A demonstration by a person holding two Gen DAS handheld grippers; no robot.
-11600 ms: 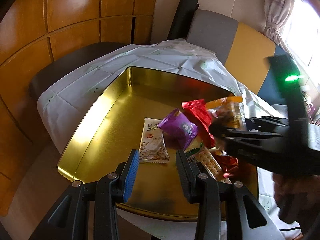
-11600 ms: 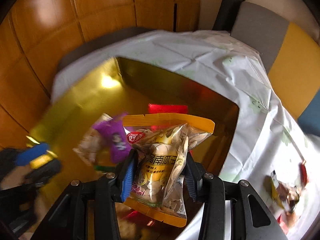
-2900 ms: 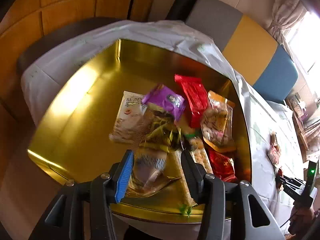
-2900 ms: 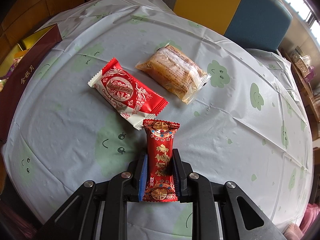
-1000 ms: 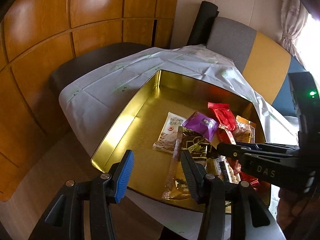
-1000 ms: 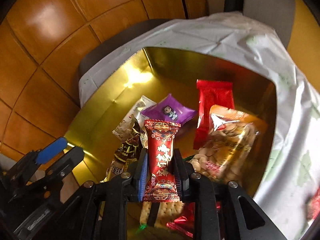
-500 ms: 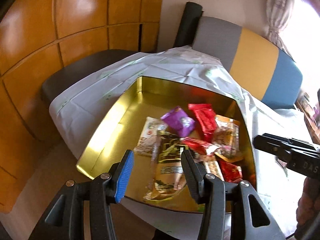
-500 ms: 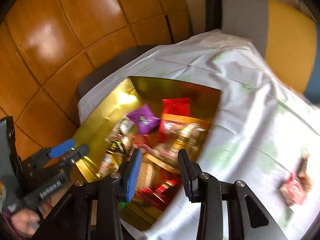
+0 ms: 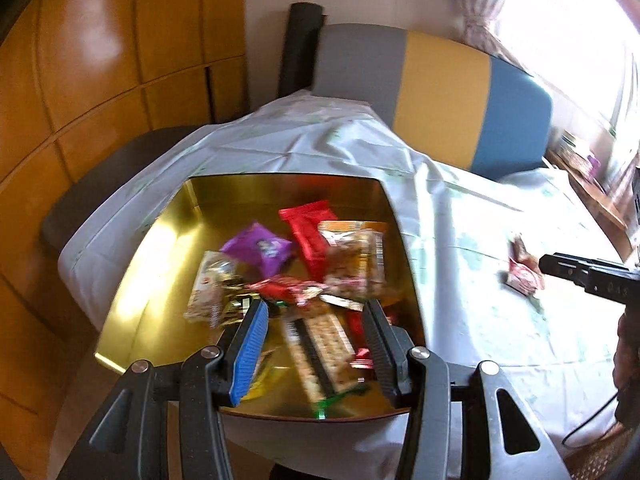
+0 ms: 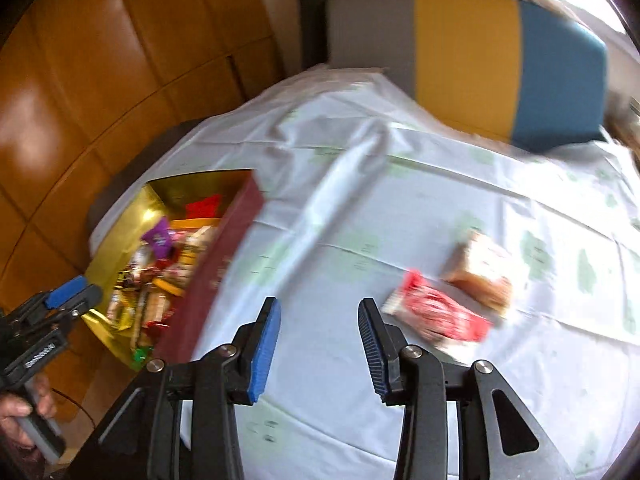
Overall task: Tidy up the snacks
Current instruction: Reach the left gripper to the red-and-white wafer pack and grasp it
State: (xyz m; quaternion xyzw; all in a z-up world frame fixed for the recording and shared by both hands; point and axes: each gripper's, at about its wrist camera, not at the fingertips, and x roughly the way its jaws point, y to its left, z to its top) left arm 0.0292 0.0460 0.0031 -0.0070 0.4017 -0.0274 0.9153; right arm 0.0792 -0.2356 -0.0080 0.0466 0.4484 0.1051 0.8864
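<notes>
A gold tin box (image 9: 136, 264) (image 10: 108, 264) holds several snack packets, among them a purple packet (image 9: 258, 248) and a small red packet (image 9: 286, 292) lying on the pile. My left gripper (image 9: 314, 316) hovers open over the tin's near side with nothing between its fingers; it also shows at the left edge of the right wrist view (image 10: 76, 294). My right gripper (image 10: 318, 320) is over the tablecloth, its jaws opening and empty. A red-and-white packet (image 10: 436, 314) and a tan biscuit packet (image 10: 482, 270) lie on the cloth just right of it.
The round table wears a pale cloth with green cloud prints (image 10: 360, 240). A grey, yellow and blue seat back (image 9: 440, 92) stands behind it and wood panelling (image 9: 100, 60) to the left. The tin has a maroon outer wall (image 10: 216, 280).
The right gripper let the small red packet go into the tin, opened, and swung right over the cloth toward the two loose packets. The left gripper shifted over the tin, still open.
</notes>
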